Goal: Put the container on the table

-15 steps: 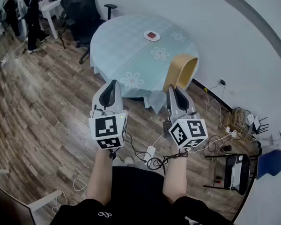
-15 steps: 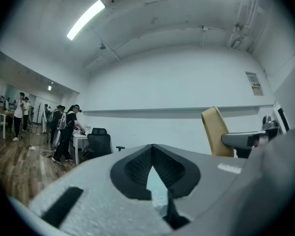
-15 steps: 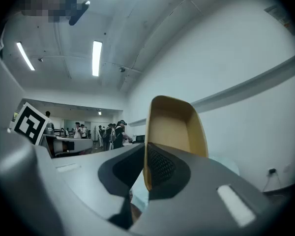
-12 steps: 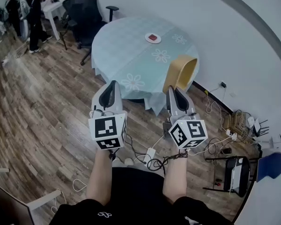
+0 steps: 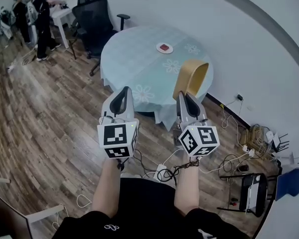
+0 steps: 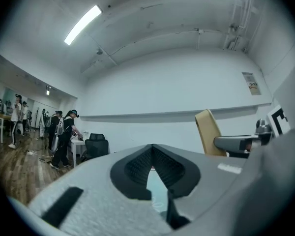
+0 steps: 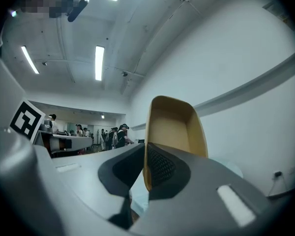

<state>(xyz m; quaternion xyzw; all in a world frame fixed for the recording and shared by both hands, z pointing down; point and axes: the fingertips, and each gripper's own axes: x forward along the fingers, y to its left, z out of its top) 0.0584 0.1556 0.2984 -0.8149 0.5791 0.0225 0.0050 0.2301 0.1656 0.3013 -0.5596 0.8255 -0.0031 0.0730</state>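
Note:
A tan, scoop-shaped container point(image 5: 192, 76) is held upright in the air at the near right edge of the round table point(image 5: 134, 59), which has a pale blue flowered cloth. My right gripper point(image 5: 185, 94) is shut on the container's lower rim. In the right gripper view the container point(image 7: 174, 127) rises above the jaws, its wall pinched at my right gripper point(image 7: 145, 151). My left gripper point(image 5: 123, 91) hovers level beside it, just short of the table's near edge. In the left gripper view its tips meet with nothing between them point(image 6: 152, 149), and the container point(image 6: 206, 132) shows to the right.
A small white plate point(image 5: 164, 48) with a red item sits far on the table. A black office chair point(image 5: 94, 16) stands behind the table, with people point(image 5: 42, 14) at a white desk. Cables and a power strip point(image 5: 162, 171) lie by my feet; a folding stool point(image 5: 251, 185) stands at right.
The table has drawn slightly nearer in the head view. Both grippers keep their pose, and the container stays gripped in the right one.

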